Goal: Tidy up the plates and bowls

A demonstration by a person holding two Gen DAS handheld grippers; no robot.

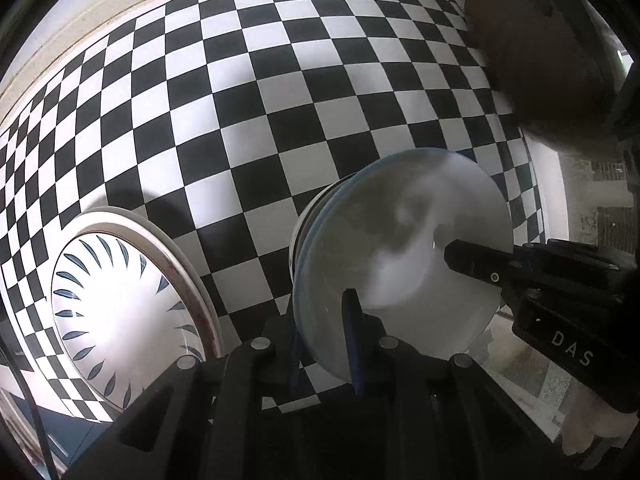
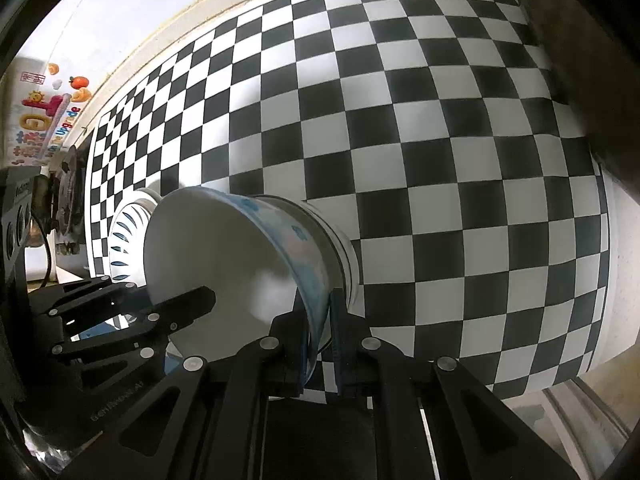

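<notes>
Both grippers pinch the rim of one bowl [image 1: 400, 248] over the checkered cloth [image 1: 280, 100]: the left gripper [image 1: 324, 344] has its jaws narrowed on the near edge, and the right gripper [image 2: 322, 332] clamps the blue-patterned wall at the other side, one finger inside and one outside. I would keep the two pulling evenly and level, since a glazed rim can slip or chip, and set it down gently, perhaps on the plate [image 1: 120, 312] close by. The bowl is smooth, glossy white inside; the plate is round, flat-rimmed, ringed with dark leaf strokes.
</notes>
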